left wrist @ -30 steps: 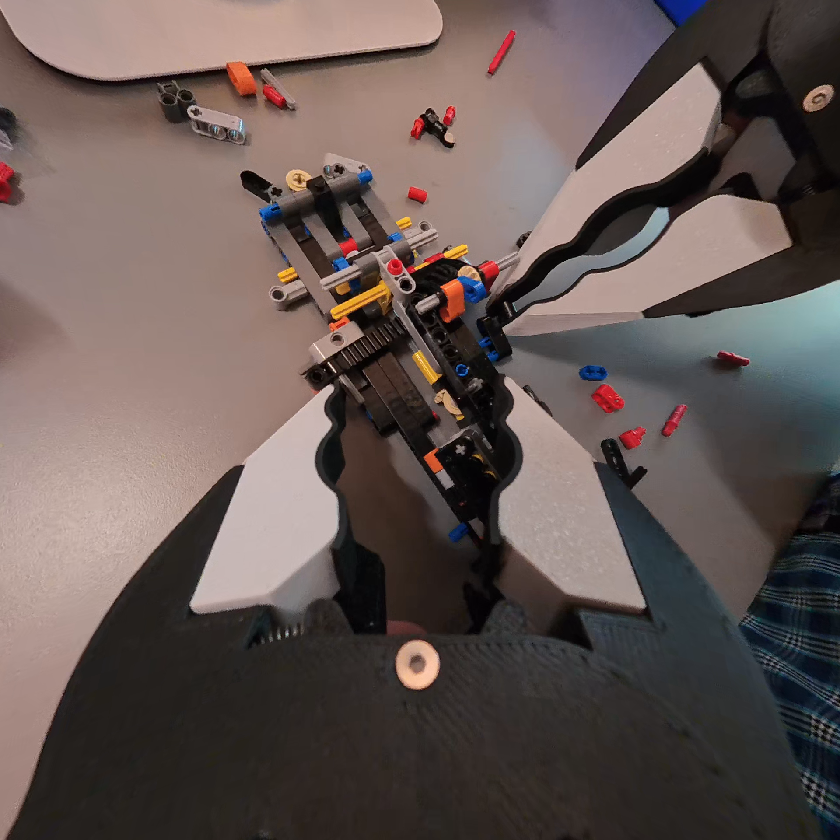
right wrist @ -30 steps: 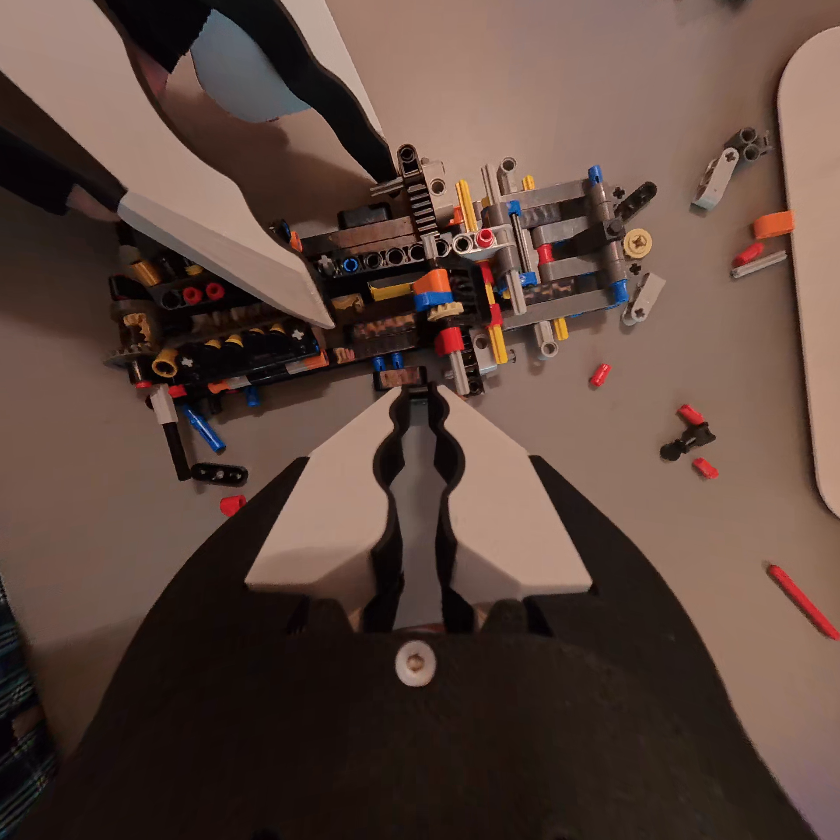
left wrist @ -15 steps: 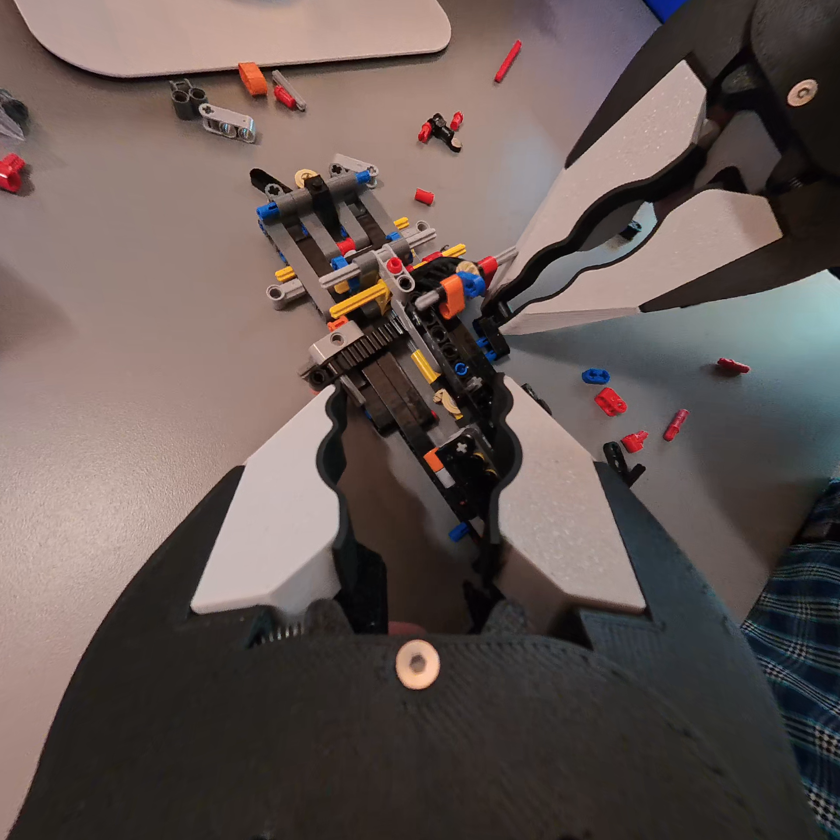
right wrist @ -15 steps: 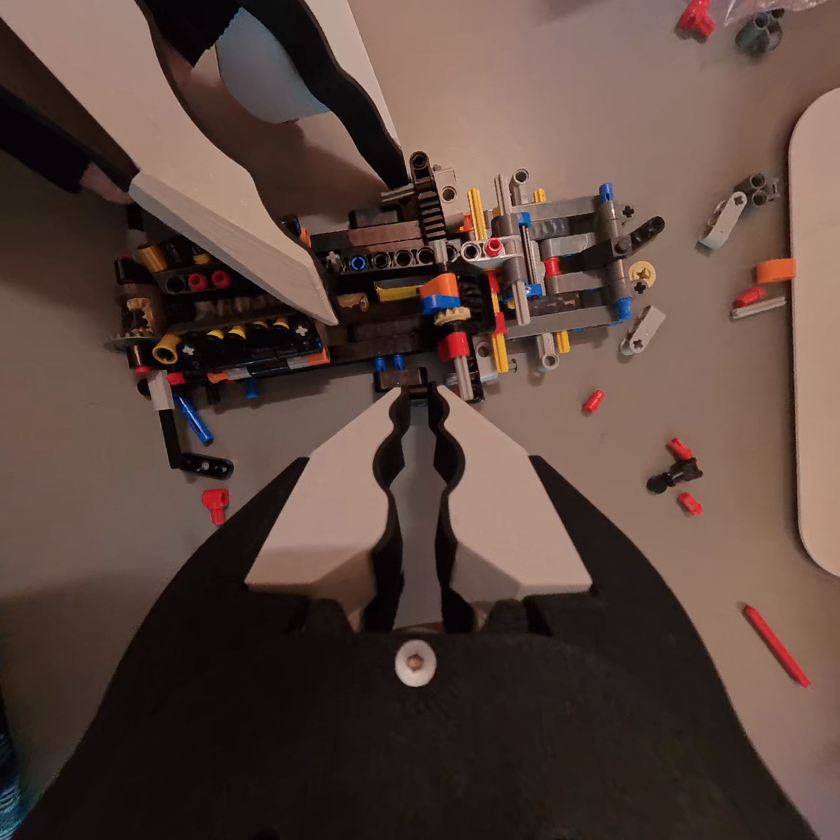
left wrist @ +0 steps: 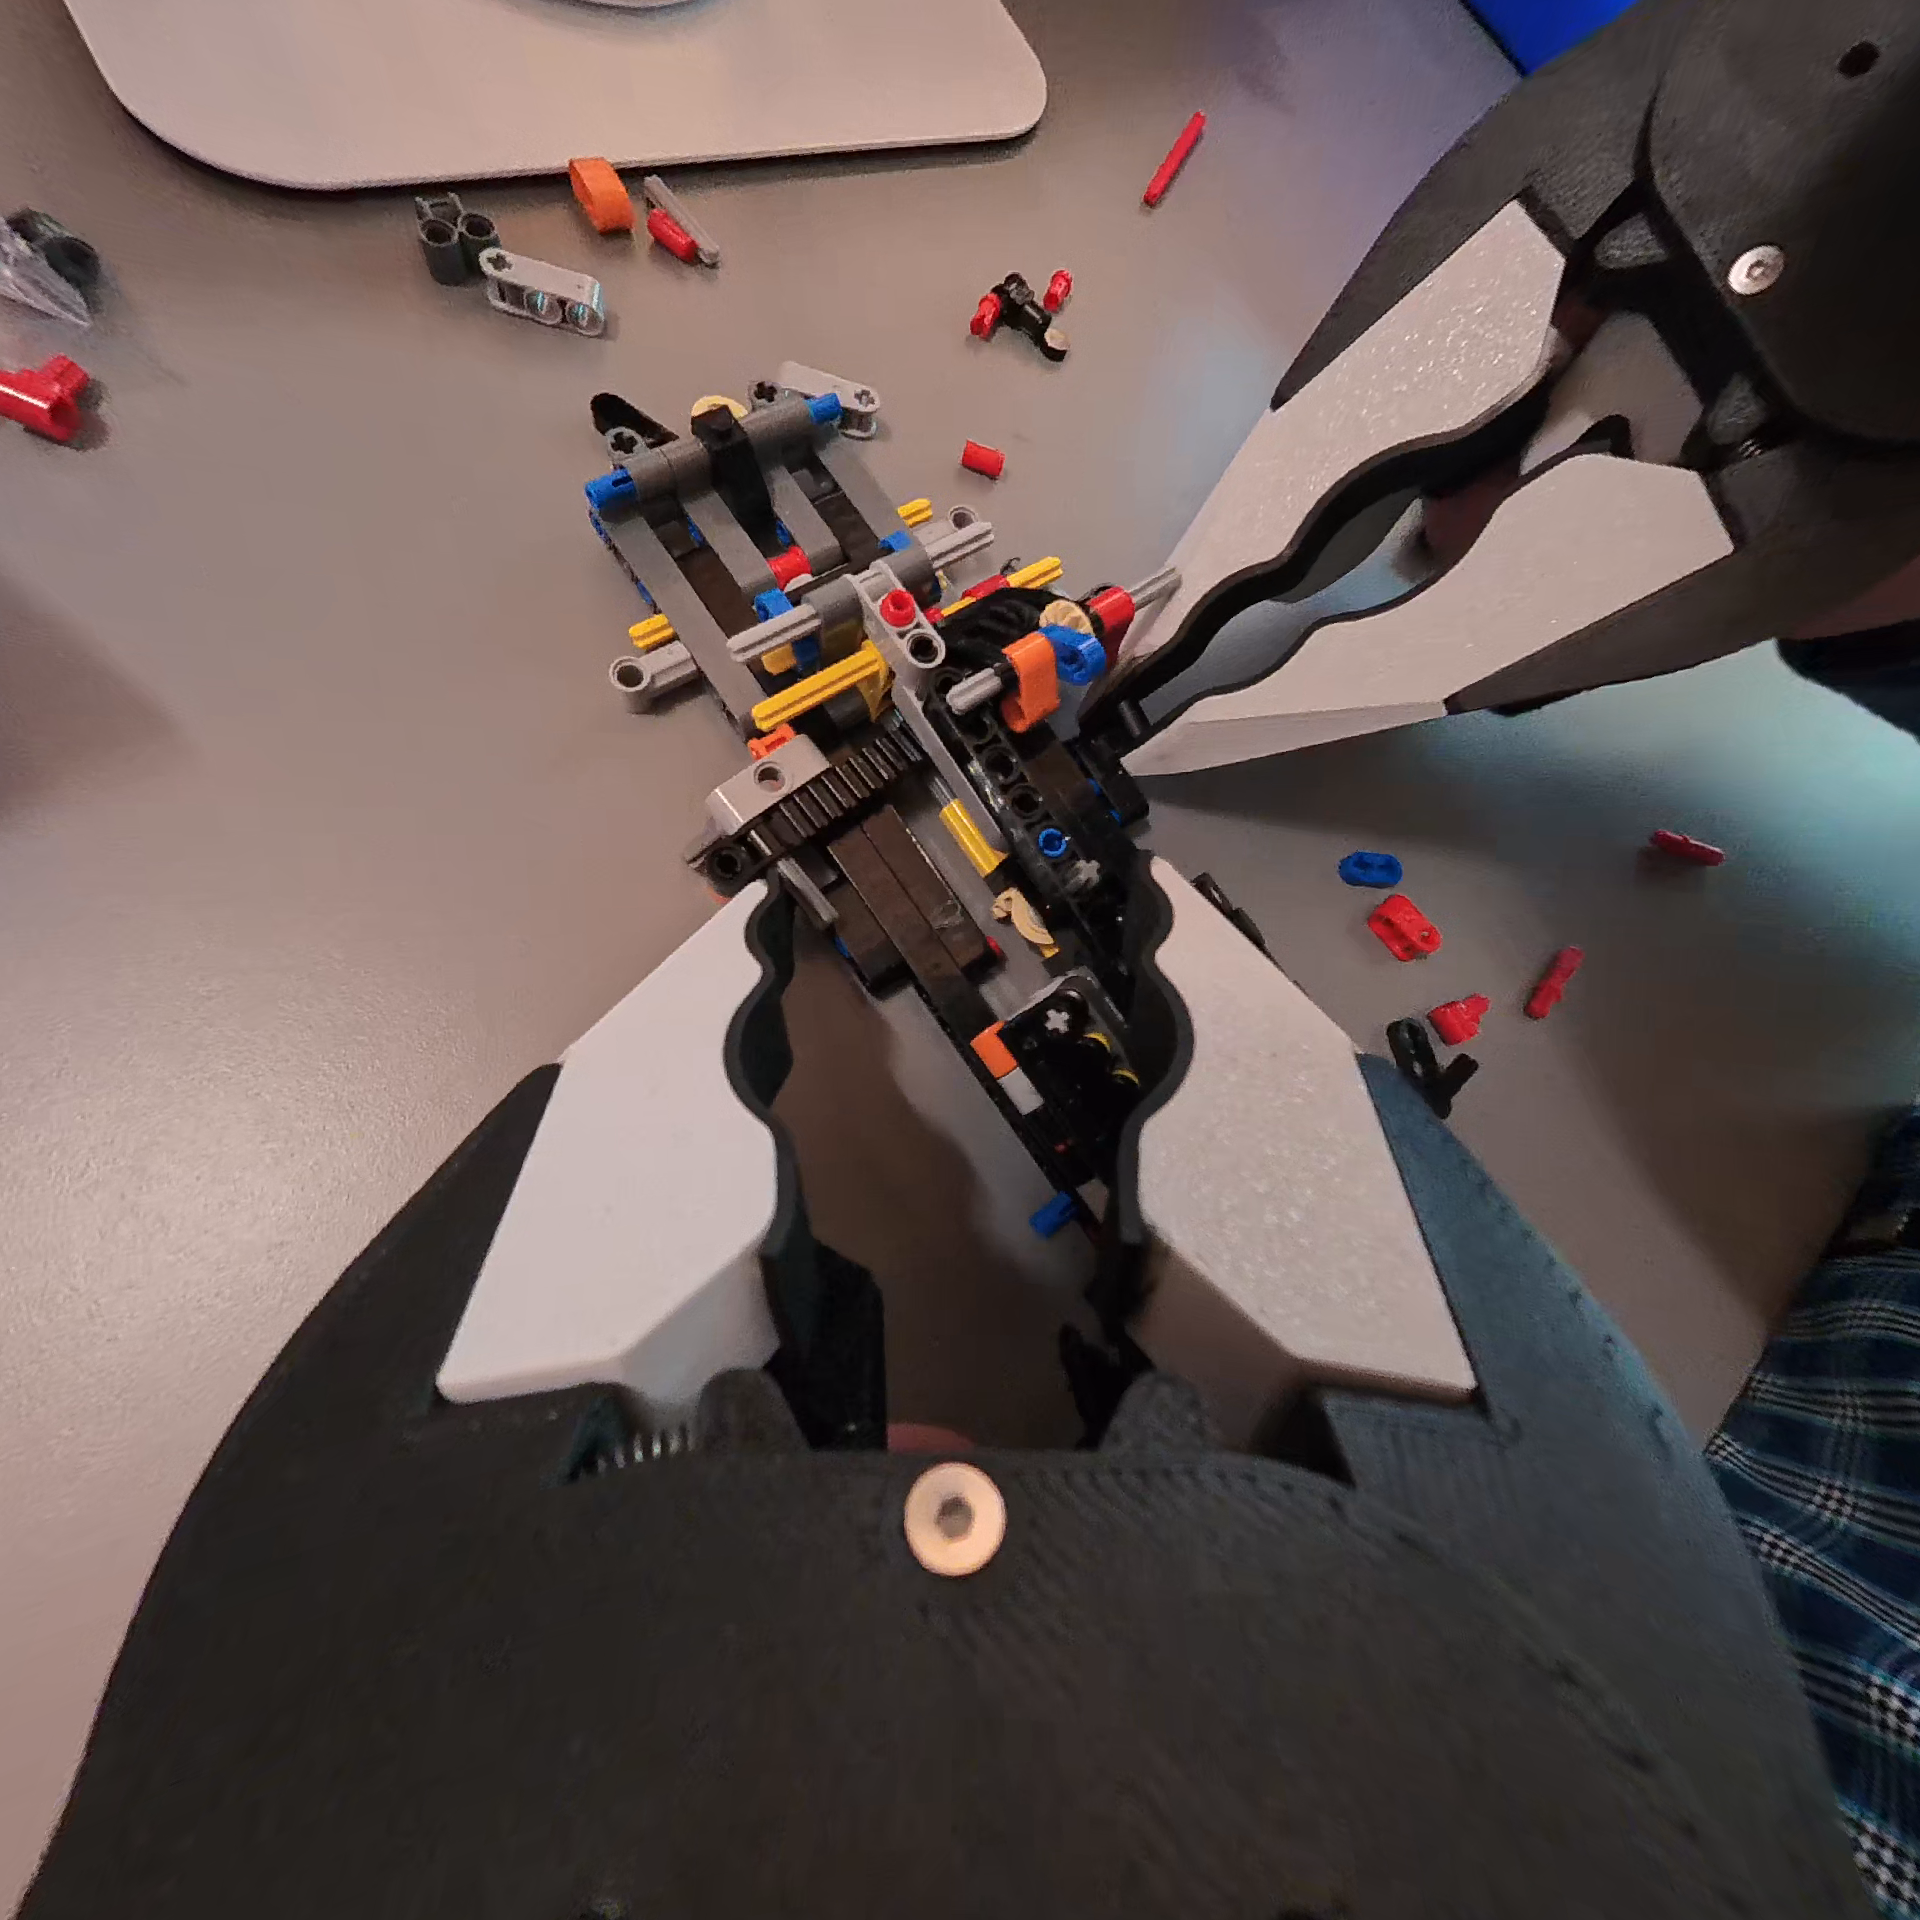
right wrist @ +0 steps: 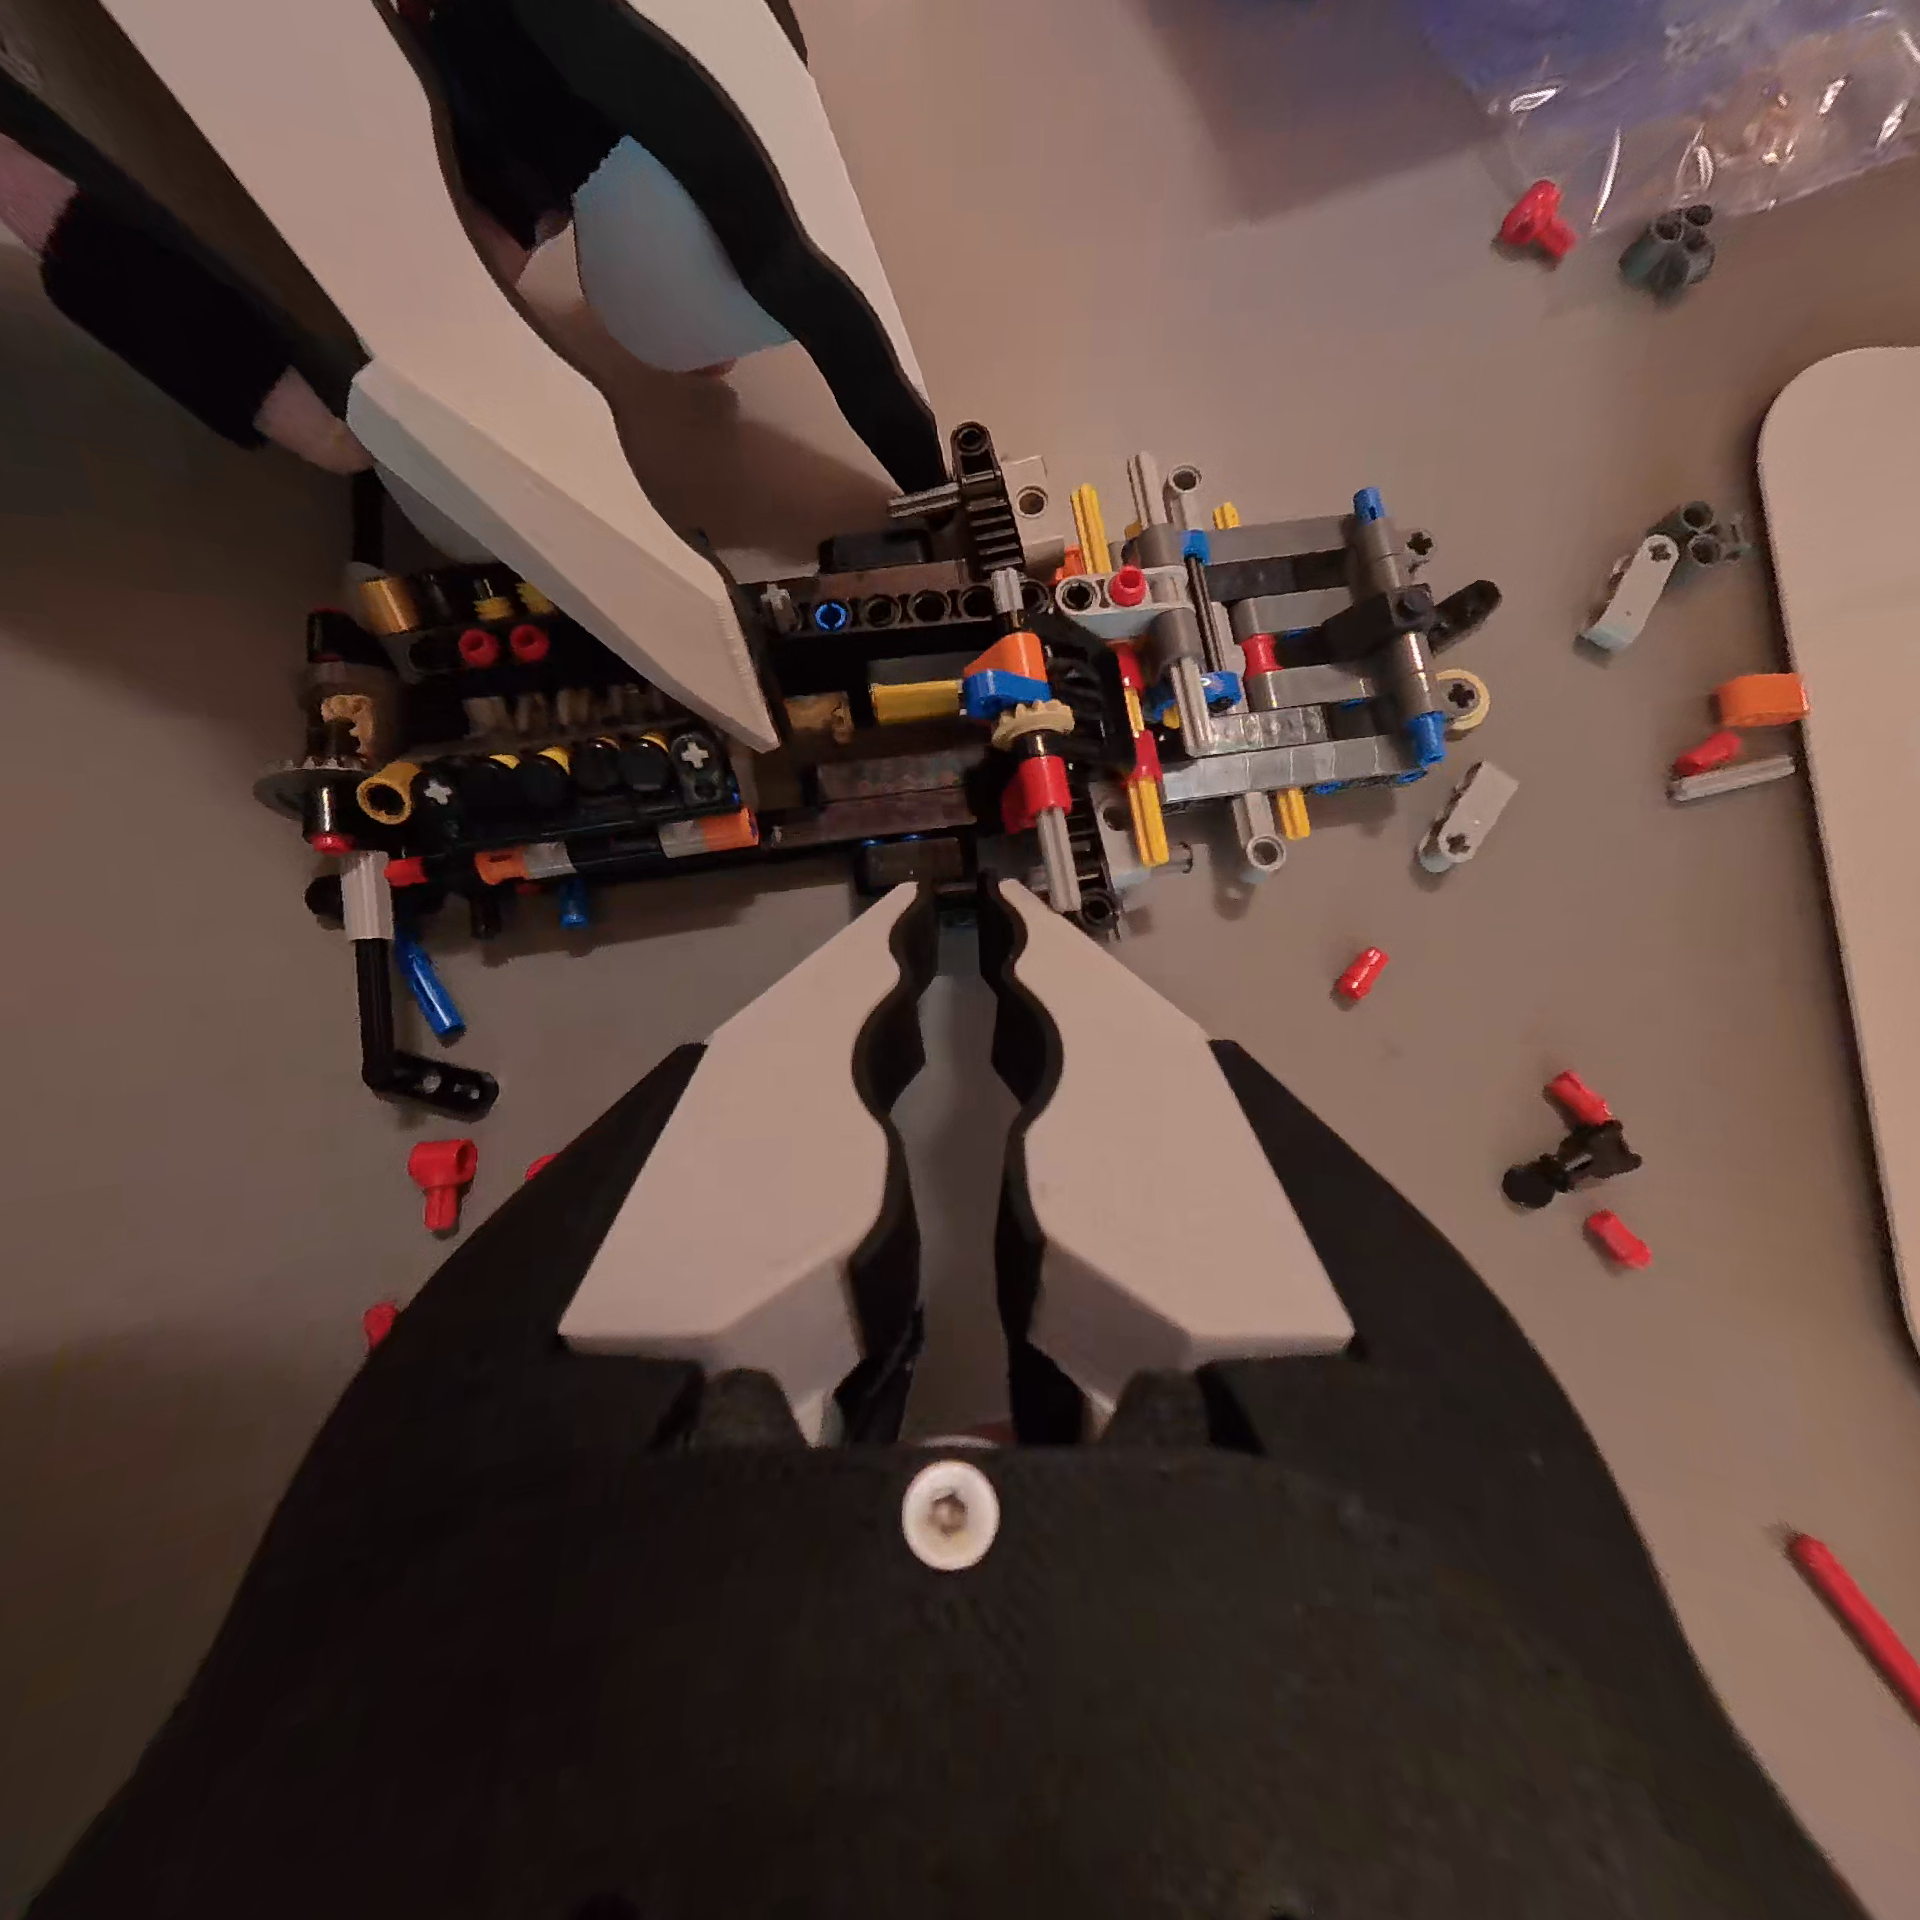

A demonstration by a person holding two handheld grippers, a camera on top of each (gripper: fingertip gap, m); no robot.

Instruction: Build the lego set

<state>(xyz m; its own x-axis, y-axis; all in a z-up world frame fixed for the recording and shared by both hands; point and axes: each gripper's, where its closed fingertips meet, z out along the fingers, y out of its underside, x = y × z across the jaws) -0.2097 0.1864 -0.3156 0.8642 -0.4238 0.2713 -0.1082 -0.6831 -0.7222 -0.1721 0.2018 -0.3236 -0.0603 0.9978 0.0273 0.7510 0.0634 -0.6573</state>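
A long lego technic chassis (left wrist: 894, 790), black and grey with blue, yellow, red and orange parts, lies on the grey table. My left gripper (left wrist: 961, 888) straddles its near end, with both fingers pressed against its sides. In the right wrist view the chassis (right wrist: 935, 717) lies crosswise, and the left gripper's fingers (right wrist: 623, 582) reach over it from the top left. My right gripper (right wrist: 954, 902) is nearly closed on a small black piece (right wrist: 914, 862) at the chassis's near side. The right gripper also shows in the left wrist view (left wrist: 1127, 727), at the chassis's right side.
A pale rounded board (left wrist: 520, 83) lies at the far edge. Loose pieces are scattered around: a grey beam (left wrist: 540, 291), an orange part (left wrist: 601, 192), a red axle (left wrist: 1174, 156), red pins (left wrist: 1403, 925), a black angled beam (right wrist: 416, 1070). A plastic bag (right wrist: 1704, 104) lies far right. A plaid sleeve (left wrist: 1849, 1455) is at right. Across from one pair of fingers to the other is roughly 5 centimetres.
Both views have drawn back a little, so more of the far table shows. Both grippers keep their hold and the chassis stays between them.
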